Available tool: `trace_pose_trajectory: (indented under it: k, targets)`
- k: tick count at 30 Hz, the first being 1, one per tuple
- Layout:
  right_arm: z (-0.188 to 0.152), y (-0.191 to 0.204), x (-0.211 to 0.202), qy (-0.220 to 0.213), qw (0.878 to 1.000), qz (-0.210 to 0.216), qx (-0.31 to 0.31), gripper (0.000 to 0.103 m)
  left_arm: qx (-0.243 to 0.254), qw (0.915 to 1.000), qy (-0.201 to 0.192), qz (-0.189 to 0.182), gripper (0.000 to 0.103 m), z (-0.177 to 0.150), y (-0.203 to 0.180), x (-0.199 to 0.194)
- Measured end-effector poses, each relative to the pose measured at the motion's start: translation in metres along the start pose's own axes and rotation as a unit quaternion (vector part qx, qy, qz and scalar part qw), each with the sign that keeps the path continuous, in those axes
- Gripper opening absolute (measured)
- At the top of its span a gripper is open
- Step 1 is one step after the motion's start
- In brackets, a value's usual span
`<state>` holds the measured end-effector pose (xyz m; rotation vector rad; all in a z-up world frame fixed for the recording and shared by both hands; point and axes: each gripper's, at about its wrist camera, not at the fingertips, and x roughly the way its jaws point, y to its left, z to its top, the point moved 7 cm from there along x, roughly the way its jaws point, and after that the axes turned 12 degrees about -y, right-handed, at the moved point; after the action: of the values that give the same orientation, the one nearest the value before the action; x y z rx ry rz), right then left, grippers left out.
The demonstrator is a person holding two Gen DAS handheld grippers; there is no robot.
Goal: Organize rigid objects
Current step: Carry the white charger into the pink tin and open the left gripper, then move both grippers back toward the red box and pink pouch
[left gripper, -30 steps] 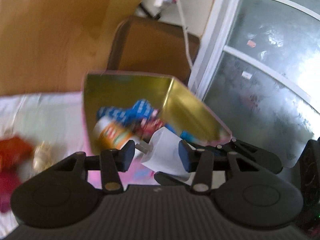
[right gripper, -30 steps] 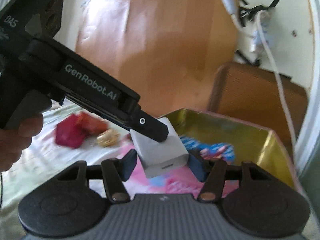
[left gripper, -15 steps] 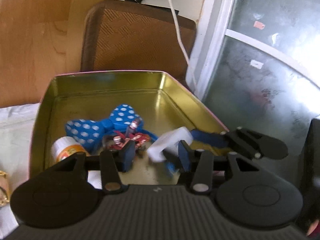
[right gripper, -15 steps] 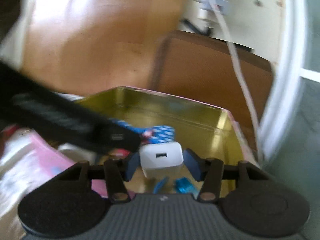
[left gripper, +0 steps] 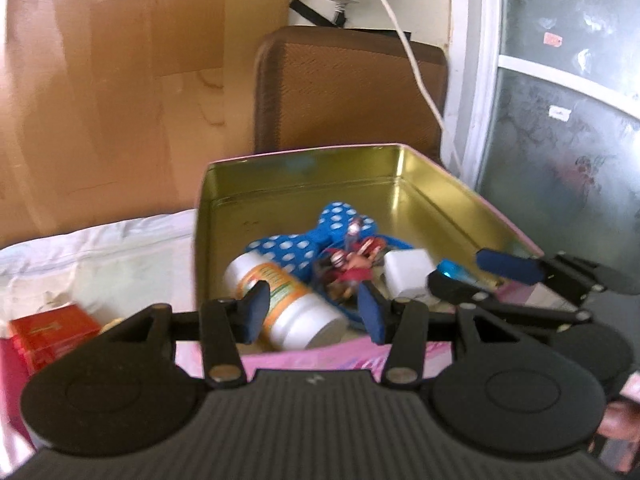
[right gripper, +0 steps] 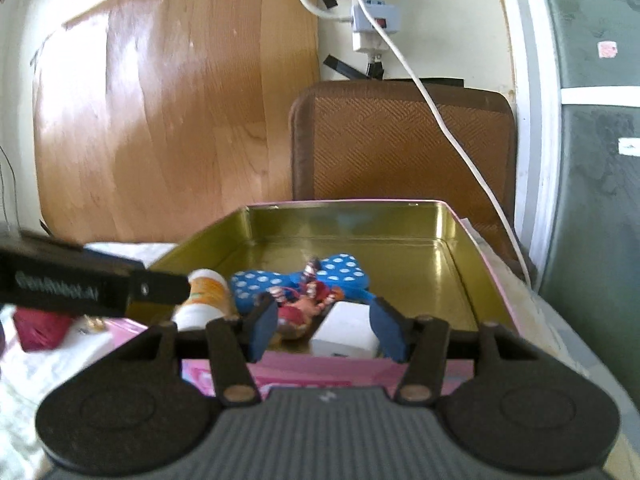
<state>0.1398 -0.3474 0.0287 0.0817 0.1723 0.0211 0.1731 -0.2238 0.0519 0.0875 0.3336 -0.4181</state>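
White charger [left gripper: 408, 274], pill bottle [left gripper: 286, 304] and polka-dot bow [left gripper: 320, 236] inside gold-lined tin [left gripper: 304, 178], beyond spread-fingered left hand-held gripper [left gripper: 312, 312].

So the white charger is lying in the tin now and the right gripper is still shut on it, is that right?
Not quite. The charger does lie in the tin, but the right gripper is open: in the right wrist view its fingers stand spread on either side of the charger with gaps showing, not shut on it.

Brown chair back [right gripper: 404, 144] behind, wood panel [right gripper: 168, 112] left, white cable [right gripper: 448, 132] w/ wall plug [right gripper: 374, 20].
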Motion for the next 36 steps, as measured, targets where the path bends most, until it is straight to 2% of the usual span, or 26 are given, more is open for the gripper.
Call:
trace_pose_trajectory:
  k: [8, 10, 14, 36]
  targets:
    - [0.004, 0.025, -0.028, -0.019, 0.998, 0.018, 0.061, 0.053, -0.007, 0.9993, 0.005, 0.036, 0.052, -0.019, 0.032, -0.028]
    - [0.002, 0.035, -0.033, -0.019, 0.997, 0.026, 0.071, 0.053, -0.009, 0.9989, 0.004, 0.045, 0.055, -0.024, 0.041, -0.035]
    - [-0.001, 0.057, -0.040, -0.014, 0.996, 0.043, 0.082, 0.054, -0.007, 0.9978, -0.002, 0.066, 0.055, -0.034, 0.060, -0.051]
    - [-0.019, 0.163, -0.035, 0.029, 0.993, 0.115, 0.026, 0.055, -0.043, 0.9899, 0.003, 0.135, 0.055, -0.078, 0.144, -0.089]
